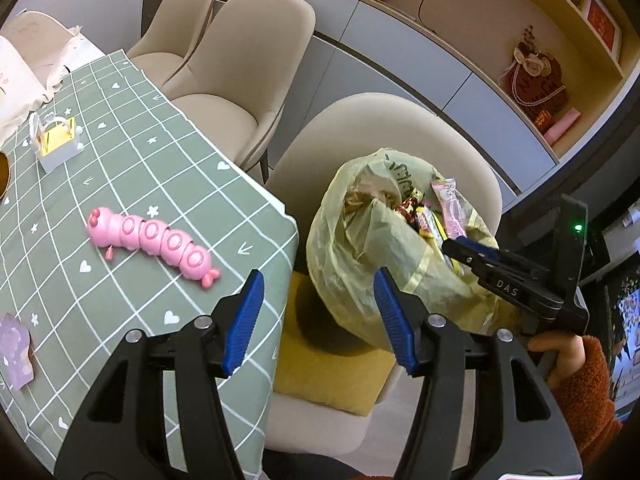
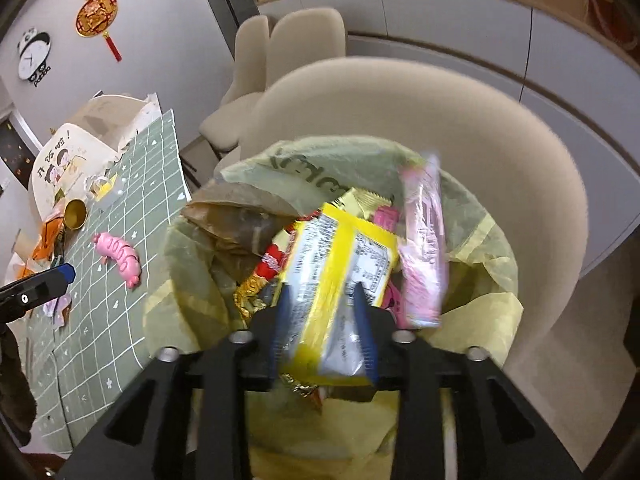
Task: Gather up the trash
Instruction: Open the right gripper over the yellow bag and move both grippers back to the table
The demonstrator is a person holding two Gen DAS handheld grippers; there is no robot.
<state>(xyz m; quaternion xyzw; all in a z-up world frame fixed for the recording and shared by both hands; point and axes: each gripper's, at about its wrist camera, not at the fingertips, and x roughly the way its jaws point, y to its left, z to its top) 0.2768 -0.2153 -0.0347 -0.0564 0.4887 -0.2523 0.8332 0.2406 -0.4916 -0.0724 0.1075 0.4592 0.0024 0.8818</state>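
You are looking over a table (image 1: pixel 120 168) under a green cloth with a white grid, hearts and stars. Cream upholstered chairs (image 1: pixel 244 80) stand along its far side, and another cream chair (image 2: pixel 460 128) with a rounded back sits just past its corner, a yellow cushion (image 1: pixel 320 376) on its seat. Behind them runs a long grey cabinet (image 1: pixel 400 52) with wooden shelves (image 1: pixel 592 60) above it holding red ornaments. On the pale wall you have a panda clock (image 2: pixel 34 58) and a red-and-gold hanging charm (image 2: pixel 98 18)
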